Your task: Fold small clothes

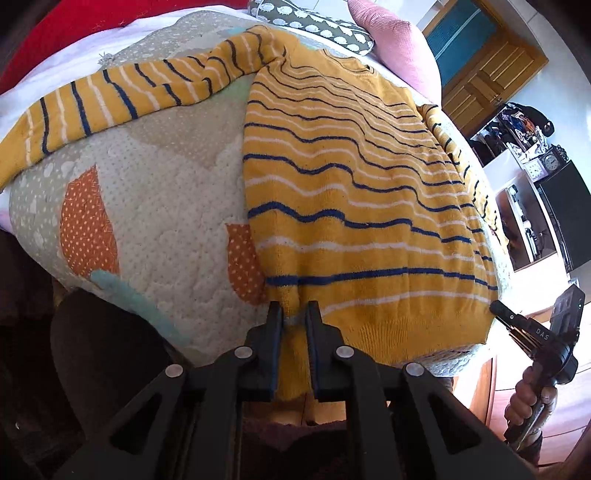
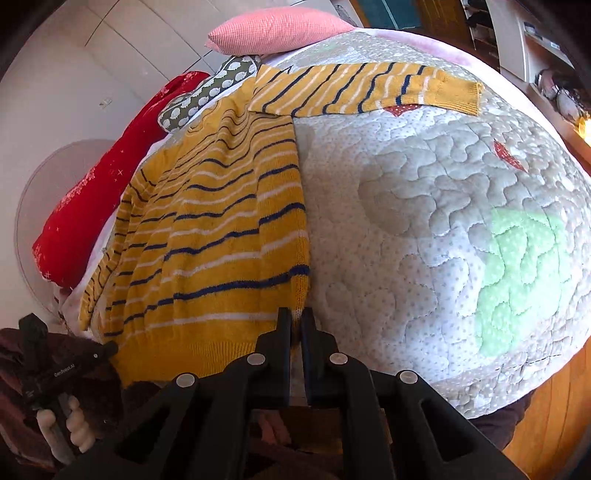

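A yellow sweater [image 1: 351, 192] with blue and white stripes lies flat on a quilted bed cover [image 1: 166, 206], sleeves spread out to both sides. My left gripper [image 1: 294, 310] is shut on the sweater's bottom left hem corner. My right gripper [image 2: 293, 317] is shut on the bottom right hem corner of the sweater [image 2: 221, 236]. The right gripper also shows at the right edge of the left wrist view [image 1: 496, 308]. One sleeve [image 1: 122, 96] stretches to the far left; the other sleeve [image 2: 369, 92] stretches to the far right.
A pink pillow [image 2: 277, 29], a patterned cushion [image 2: 207, 96] and a red cushion [image 2: 99, 192] lie at the bed's head. The quilted cover [image 2: 443, 221] extends right of the sweater. A wooden door [image 1: 487, 74] and a cluttered shelf [image 1: 524, 147] stand beyond the bed.
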`<action>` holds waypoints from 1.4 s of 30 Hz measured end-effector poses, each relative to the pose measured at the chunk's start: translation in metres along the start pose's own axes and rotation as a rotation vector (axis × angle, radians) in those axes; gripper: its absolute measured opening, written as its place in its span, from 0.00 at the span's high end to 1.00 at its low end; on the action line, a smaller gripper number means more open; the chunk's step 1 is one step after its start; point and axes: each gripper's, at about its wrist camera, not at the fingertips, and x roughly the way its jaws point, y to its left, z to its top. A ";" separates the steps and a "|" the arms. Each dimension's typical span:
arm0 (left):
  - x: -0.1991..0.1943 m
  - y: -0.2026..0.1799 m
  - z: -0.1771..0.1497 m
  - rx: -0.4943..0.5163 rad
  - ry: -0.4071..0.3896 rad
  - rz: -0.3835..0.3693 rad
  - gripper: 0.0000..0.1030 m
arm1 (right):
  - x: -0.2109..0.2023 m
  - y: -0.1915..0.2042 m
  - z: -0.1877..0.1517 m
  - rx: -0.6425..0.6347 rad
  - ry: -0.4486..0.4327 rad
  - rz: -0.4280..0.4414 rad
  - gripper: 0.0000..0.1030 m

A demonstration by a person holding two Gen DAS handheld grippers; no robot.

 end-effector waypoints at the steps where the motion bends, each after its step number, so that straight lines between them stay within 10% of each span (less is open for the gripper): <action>1: -0.005 0.001 0.001 0.007 -0.017 0.005 0.88 | -0.004 -0.004 0.004 0.017 -0.011 0.006 0.93; 8: -0.044 -0.003 0.016 0.049 -0.148 0.048 0.72 | -0.018 -0.047 0.055 0.155 -0.157 -0.103 0.66; 18: -0.037 -0.053 0.049 0.121 -0.176 0.019 0.60 | 0.014 -0.113 0.139 0.467 -0.282 -0.001 0.58; 19: -0.034 -0.060 0.053 0.133 -0.175 0.027 0.60 | 0.016 -0.114 0.146 0.464 -0.291 -0.013 0.59; 21: -0.031 -0.069 0.059 0.153 -0.173 0.044 0.60 | 0.018 -0.114 0.158 0.451 -0.287 -0.059 0.95; 30: -0.006 -0.071 0.084 0.127 -0.151 0.056 0.60 | -0.075 -0.146 0.196 0.446 -0.485 -0.263 0.95; 36: 0.004 -0.056 0.090 0.069 -0.154 0.044 0.60 | -0.103 -0.094 0.233 0.296 -0.538 -0.322 0.95; 42: -0.001 -0.026 0.089 0.006 -0.176 0.040 0.58 | -0.026 0.044 0.258 0.030 -0.415 -0.191 0.95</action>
